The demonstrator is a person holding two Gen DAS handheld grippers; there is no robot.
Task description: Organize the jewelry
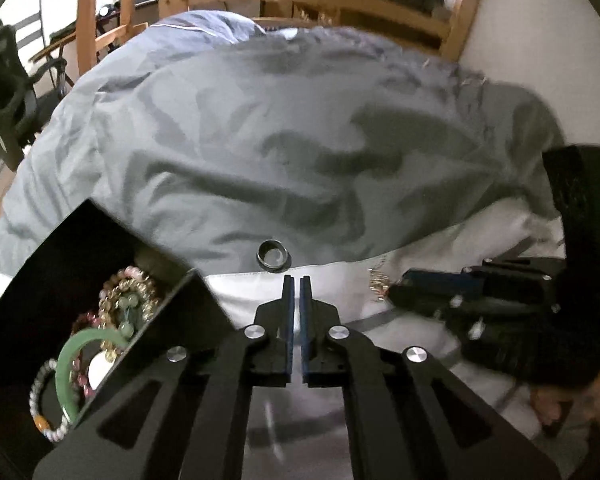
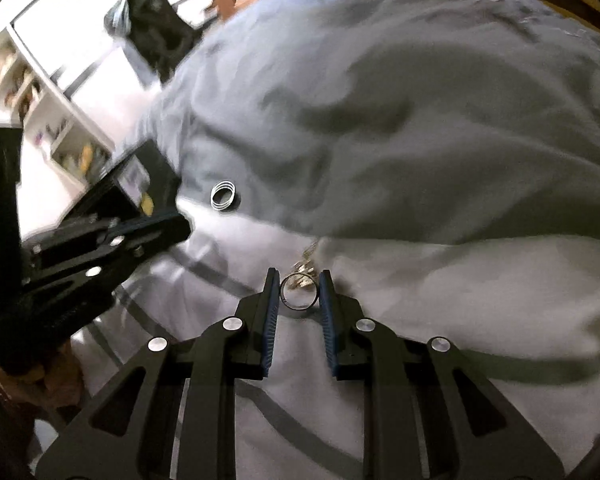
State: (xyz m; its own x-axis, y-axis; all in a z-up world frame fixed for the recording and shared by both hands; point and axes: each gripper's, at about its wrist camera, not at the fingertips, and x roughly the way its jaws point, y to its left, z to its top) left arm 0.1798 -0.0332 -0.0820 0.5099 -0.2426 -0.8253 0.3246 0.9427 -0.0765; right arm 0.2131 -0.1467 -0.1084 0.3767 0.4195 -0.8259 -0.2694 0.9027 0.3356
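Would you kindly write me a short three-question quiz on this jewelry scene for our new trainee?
1. True or false: the left claw has its jaws nearly together with nothing between them.
2. What lies between the right claw jaws? A) thin ring B) green bangle C) bead bracelet
3. Fill in: the green bangle lies inside the black ____.

Key: 1 true. 2 A, the thin ring, with gaps beside it. 3 box, among the bead bracelets.

The black jewelry box (image 1: 40, 300) runs off at 8 o'clock; the gold chain (image 1: 378, 282) is blurred, partly hidden behind the right tongs (image 1: 400, 286).
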